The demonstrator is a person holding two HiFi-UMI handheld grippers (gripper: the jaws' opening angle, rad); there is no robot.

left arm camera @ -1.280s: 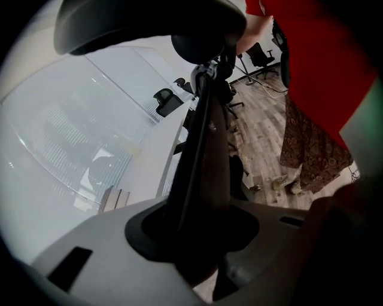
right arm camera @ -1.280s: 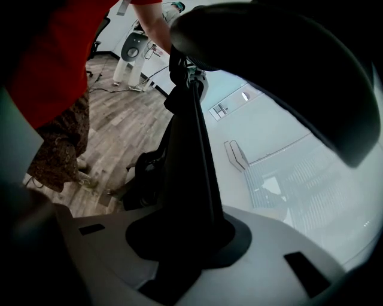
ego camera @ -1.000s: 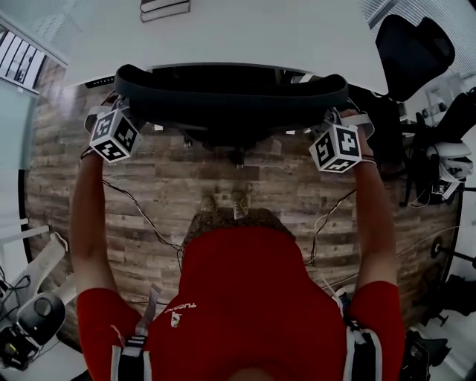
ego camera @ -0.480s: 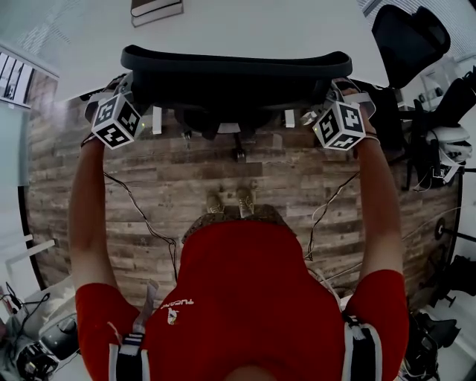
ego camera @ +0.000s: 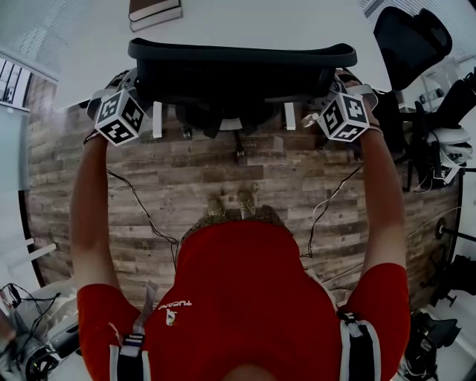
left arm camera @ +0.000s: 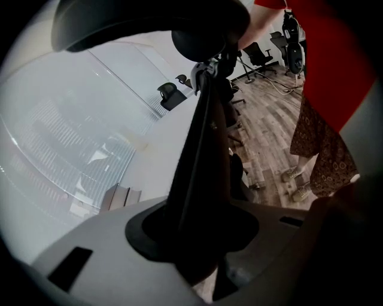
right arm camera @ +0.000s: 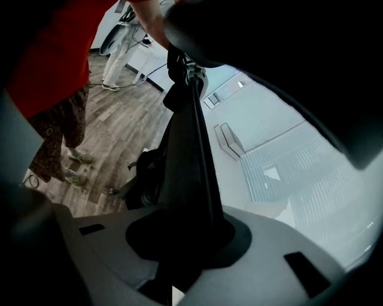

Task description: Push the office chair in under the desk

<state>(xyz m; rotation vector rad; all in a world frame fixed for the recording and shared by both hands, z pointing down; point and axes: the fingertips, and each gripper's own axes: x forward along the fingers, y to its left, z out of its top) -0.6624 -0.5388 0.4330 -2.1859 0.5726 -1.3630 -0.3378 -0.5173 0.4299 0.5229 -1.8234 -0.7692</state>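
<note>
The black office chair (ego camera: 238, 71) with its wide curved backrest stands straight ahead of us. Its top edge already overlaps the near edge of the flat white desk (ego camera: 282, 22) beyond. The backrest's long axis runs side to side, parallel to the desk edge, so we judge the push should go squarely forward, shared evenly. The left gripper (ego camera: 128, 95) and right gripper (ego camera: 338, 93) sit at opposite ends, neither nearer. The head view shows this alignment above the wood-plank floor (ego camera: 223, 178) but hides the jaws. Each gripper view shows its own jaws partly closed and clamped on the backrest's dark side edge.
</note>
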